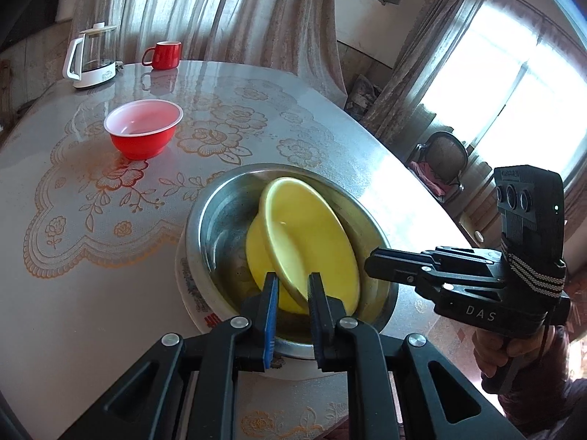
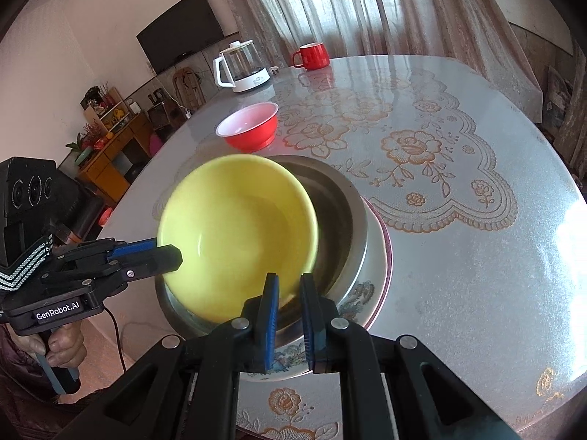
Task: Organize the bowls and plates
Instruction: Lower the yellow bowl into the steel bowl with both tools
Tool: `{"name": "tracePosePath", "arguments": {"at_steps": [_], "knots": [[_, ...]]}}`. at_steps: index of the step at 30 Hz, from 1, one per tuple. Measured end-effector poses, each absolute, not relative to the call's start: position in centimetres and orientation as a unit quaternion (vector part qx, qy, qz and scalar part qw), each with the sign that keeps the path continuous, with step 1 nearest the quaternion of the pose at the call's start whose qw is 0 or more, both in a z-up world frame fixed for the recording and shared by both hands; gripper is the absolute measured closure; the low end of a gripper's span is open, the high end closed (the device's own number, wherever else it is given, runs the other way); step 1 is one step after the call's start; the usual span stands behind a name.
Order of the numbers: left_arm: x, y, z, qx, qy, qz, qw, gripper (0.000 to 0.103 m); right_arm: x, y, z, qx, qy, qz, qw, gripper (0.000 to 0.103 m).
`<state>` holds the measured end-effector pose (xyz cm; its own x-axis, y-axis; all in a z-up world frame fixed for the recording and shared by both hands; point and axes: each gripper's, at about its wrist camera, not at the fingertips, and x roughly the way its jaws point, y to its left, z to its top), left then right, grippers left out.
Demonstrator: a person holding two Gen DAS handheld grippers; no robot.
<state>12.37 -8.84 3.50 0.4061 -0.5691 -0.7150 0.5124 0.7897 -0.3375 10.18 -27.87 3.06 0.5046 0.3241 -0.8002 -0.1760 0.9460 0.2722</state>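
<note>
A yellow bowl [image 1: 308,242] is tilted inside a steel bowl [image 1: 220,216] that stands on a patterned plate [image 1: 190,286]. My left gripper [image 1: 291,286] is shut on the yellow bowl's near rim; it shows in the right wrist view [image 2: 172,255] gripping the bowl [image 2: 238,227] from the left. My right gripper [image 2: 288,286] has its jaws narrowly apart around the bowl's near rim; whether they touch it I cannot tell. It also shows in the left wrist view [image 1: 370,262] beside the steel bowl's right rim. A red bowl [image 1: 143,128] stands farther back.
A glass kettle [image 1: 91,58] and a red mug [image 1: 165,55] stand at the table's far edge. The lace-pattern tablecloth [image 2: 440,168] covers the round table. The table edge runs close on the right in the left wrist view.
</note>
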Motion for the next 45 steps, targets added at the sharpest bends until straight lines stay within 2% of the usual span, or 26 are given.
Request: {"name": "tracePosePath", "arguments": {"at_steps": [4,18,23,45], "knots": [[12.2,-9.0,3.6,-0.034,0.435,-0.325,0.839,0.087,10.1,-26.8,3.0,0.054,0.476,0.143,0.866,0.093],[12.6,-8.3,3.1,-0.040,0.439,-0.316,0.840,0.087,11.0,-27.7,2.5,0.073,0.473,0.124,0.869,0.092],[12.6,-8.1,3.0,-0.040,0.440,-0.309,0.842,0.087,12.0,-26.9,2.5,0.054,0.471,0.112,0.873,0.085],[14.1,-5.0,3.2,-0.066,0.434,-0.251,0.863,0.084,12.9,-24.8,3.0,0.017,0.455,0.096,0.885,0.077]]}}
